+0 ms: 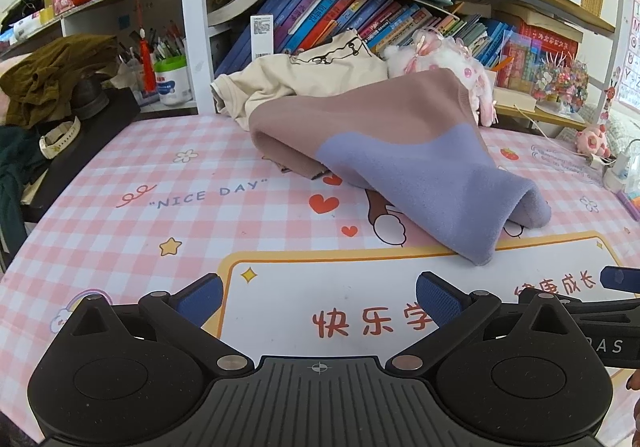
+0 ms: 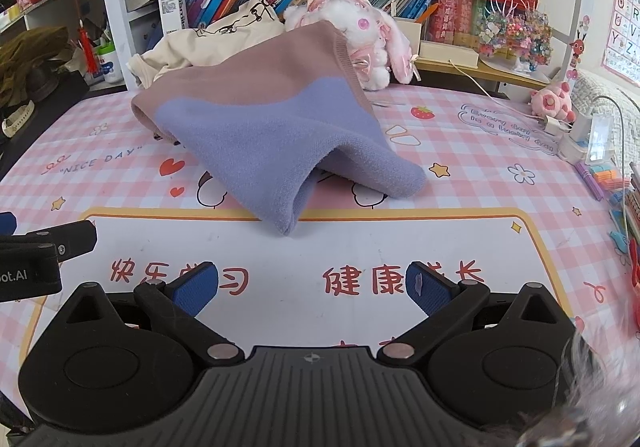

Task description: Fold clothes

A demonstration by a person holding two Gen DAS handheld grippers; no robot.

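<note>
Knit garment (image 1: 384, 139): dusty mauve-brown upper part, lavender lower part, wavy colour boundary. Second garment (image 1: 304, 79) behind: cream with black line drawing. Table mat (image 1: 120, 215): pink-and-white check, red hearts, yellow stars, white panel edged yellow with red characters. Gripper pads (image 2: 196, 293): blue, textured; bodies black. Plush toy (image 2: 360, 31): white and pink.

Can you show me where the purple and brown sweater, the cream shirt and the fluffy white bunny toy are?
purple and brown sweater (image 2: 256, 127): right wrist view, on its purple part.
cream shirt (image 1: 320, 75): left wrist view, on its upper front panel.
fluffy white bunny toy (image 2: 360, 27): right wrist view, on its face.
</note>
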